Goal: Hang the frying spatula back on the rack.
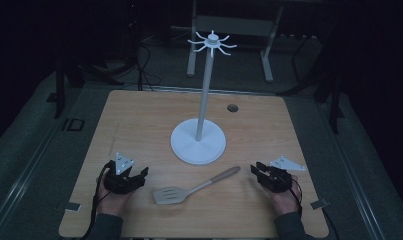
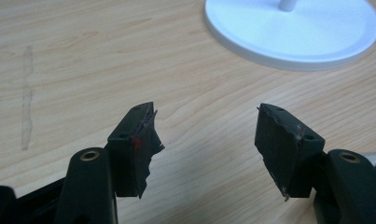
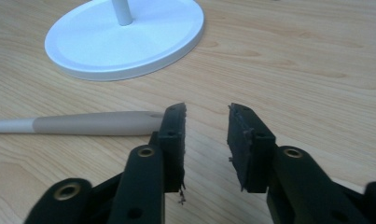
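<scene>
Your desk (image 1: 139,120) is a pale wood-grain top with rounded corners, sitting in a very dark room. A small round dark hole (image 1: 232,108) marks its far side, and a faint grey smear (image 2: 26,98) runs along the grain in the left gripper view. Around the desk the floor is grey. Beyond the far edge you can make out the legs of a light metal frame (image 1: 229,30) and loose dark cables (image 1: 139,65) on the floor. Strips of pale tape (image 1: 72,206) sit at the near corners. No brand, label or readable writing shows on anything here.

A white stand (image 1: 198,142) with a round base and a tall post topped by radiating hooks rises at the middle of the desk. The spatula (image 1: 189,189) lies flat in front of the base, between your hands, slotted head toward your left, wooden handle angled toward your right.

Your left claw (image 1: 138,176) rests low at the near left, jaws wide apart with only bare desk between them. Your right claw (image 3: 205,122) is open too, nothing between its pads; the handle's tip lies just beside its left jaw, and whether they touch is unclear
</scene>
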